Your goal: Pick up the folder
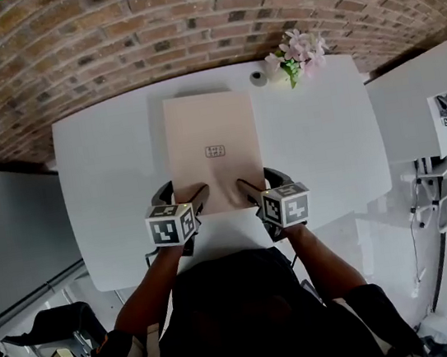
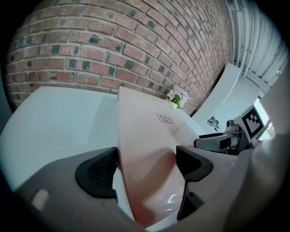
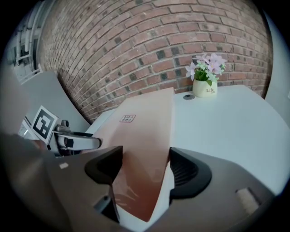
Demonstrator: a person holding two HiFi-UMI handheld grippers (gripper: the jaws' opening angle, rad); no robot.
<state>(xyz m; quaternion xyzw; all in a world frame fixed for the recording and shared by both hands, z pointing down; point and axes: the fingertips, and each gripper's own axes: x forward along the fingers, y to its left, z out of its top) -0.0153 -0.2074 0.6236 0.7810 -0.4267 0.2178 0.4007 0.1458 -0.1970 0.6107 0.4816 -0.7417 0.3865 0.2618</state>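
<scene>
Folder (image 1: 213, 150) lies flat on the white tabletop (image 1: 113, 165), long axis running from me towards the brick wall (image 1: 183, 21). My left tongs (image 1: 184, 194) and right tongs (image 1: 256, 181) each stand apart astride a near corner, neither clamped. Near edge is hidden under the tongs, and the small printed mark is illegible. Flower pot (image 1: 297, 58) and small round object (image 1: 258, 78) stand beyond the far right corner, apart from the folder.
</scene>
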